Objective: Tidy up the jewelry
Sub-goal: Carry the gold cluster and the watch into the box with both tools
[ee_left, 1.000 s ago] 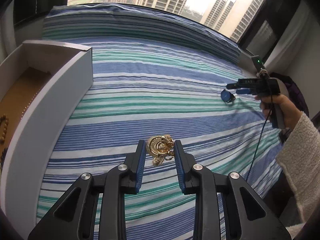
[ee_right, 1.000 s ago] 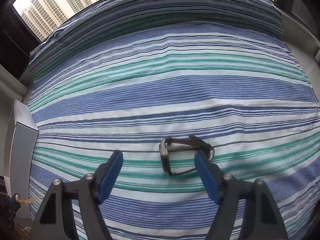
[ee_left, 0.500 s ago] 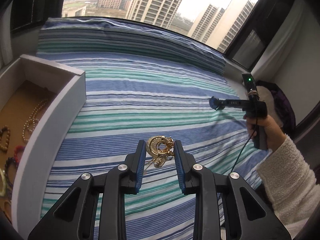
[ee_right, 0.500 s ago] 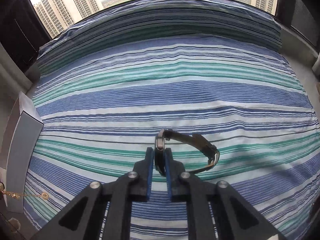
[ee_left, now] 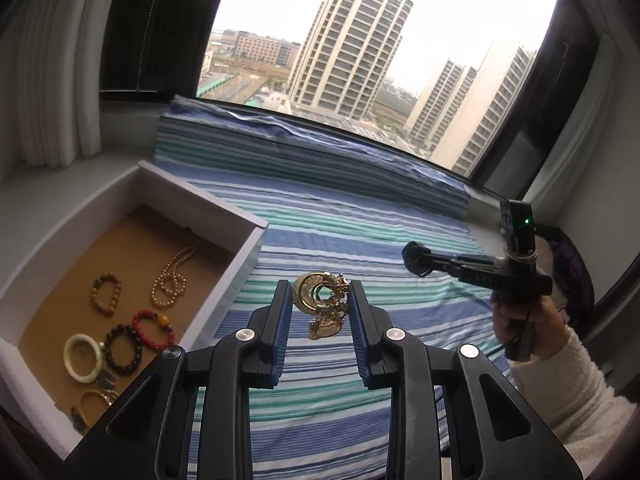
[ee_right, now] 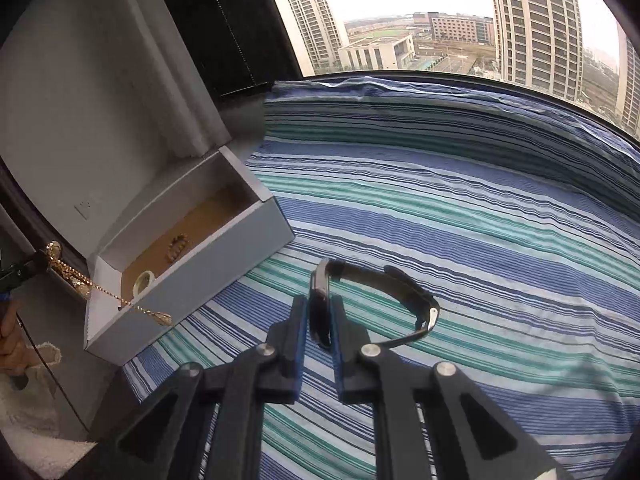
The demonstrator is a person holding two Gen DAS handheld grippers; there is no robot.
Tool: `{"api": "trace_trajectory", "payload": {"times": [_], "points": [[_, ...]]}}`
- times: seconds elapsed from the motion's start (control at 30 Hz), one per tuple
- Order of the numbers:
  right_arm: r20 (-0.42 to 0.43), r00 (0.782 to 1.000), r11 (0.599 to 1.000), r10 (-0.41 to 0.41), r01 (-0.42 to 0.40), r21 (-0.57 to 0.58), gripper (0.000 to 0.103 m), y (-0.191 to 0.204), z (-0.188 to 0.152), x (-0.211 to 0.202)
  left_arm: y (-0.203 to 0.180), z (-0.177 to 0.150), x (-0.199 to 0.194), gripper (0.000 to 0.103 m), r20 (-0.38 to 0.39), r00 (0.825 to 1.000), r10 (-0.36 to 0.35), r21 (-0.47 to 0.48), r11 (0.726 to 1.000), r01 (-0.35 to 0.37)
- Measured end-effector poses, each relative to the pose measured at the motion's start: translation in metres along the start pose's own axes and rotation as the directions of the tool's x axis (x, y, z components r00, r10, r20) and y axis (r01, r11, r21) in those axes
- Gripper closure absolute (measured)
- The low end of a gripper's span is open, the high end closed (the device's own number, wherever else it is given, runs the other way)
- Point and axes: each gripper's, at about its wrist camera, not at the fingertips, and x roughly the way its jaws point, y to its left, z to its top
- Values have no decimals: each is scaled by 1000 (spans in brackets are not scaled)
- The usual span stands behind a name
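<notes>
The left gripper (ee_left: 319, 309) pinched a gold necklace (ee_left: 322, 305) between its jaws. The right gripper (ee_right: 320, 320) clamped a wristwatch (ee_right: 372, 304), strap looping beyond; its handle lettering was unreadable.

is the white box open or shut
Open: the white box has no lid on, and bead bracelets and a pearl strand lie visible inside.

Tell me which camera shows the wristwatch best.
The right wrist view: the wristwatch sits close up, its case pinched between the right gripper pads and its strap curling out to the right. The left wrist view shows it only as a small dark shape at that gripper's tip.
</notes>
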Motion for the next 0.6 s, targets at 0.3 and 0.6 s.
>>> {"api": "trace_trajectory", "payload": {"times": [0.3, 0.6], "points": [[11, 977, 967, 215, -211, -143, 92, 131, 77, 52, 109, 20, -33, 76, 37, 963, 266, -100, 960, -262], [-113, 960, 931, 256, -276, -237, 92, 219, 126, 178, 252, 11, 10, 76, -73, 885, 459, -257, 849, -462]]}}
